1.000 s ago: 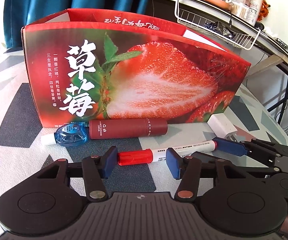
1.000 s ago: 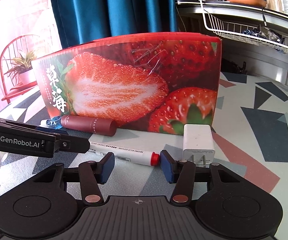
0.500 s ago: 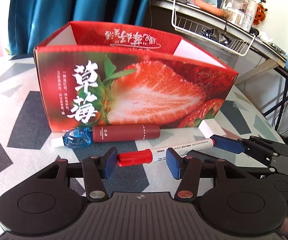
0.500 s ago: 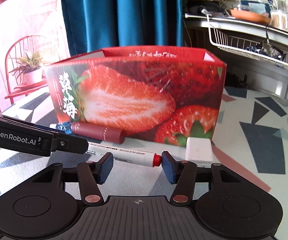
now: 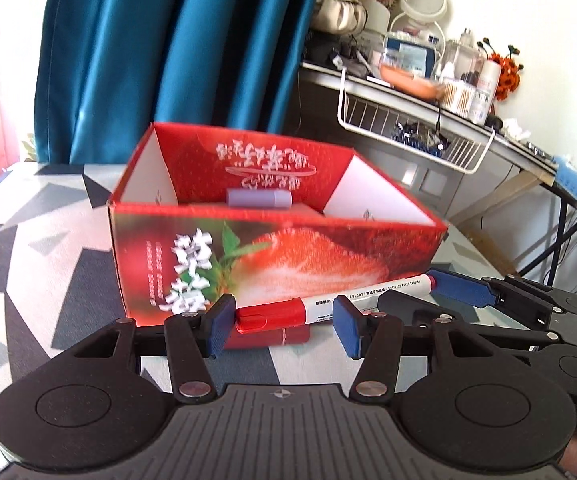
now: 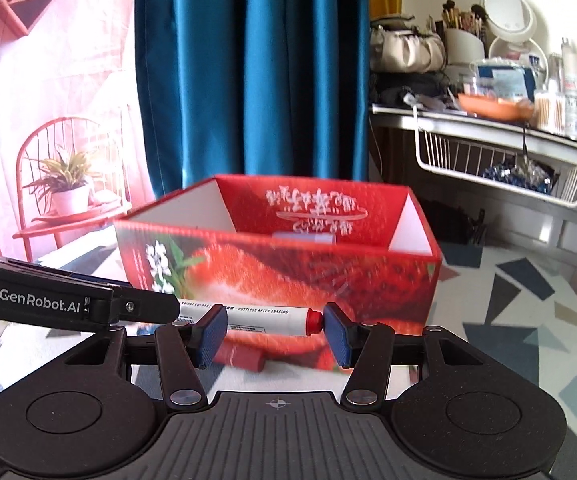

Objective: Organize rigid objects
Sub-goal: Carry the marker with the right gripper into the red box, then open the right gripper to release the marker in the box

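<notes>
left gripper jaws wide, marker lengthwise between | right gripper same, loose | box beyond jaws

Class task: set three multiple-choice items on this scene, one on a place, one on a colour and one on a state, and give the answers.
1. Where does the lilac plastic tube lie?
A. inside the red strawberry-printed cardboard box
B. on the wire shelf
C. in front of the box

2. What colour is the cap of the white whiteboard marker?
A. blue
B. red
C. green

3. How do the left gripper's jaws stand?
A. shut and empty
B. shut on the tube
C. open

Answers:
1 A: the tube shows over the box's front wall, by the far wall.
2 B: the cap is red in the left wrist view.
3 C: its blue pads stand wide apart, with the cap between them.
</notes>
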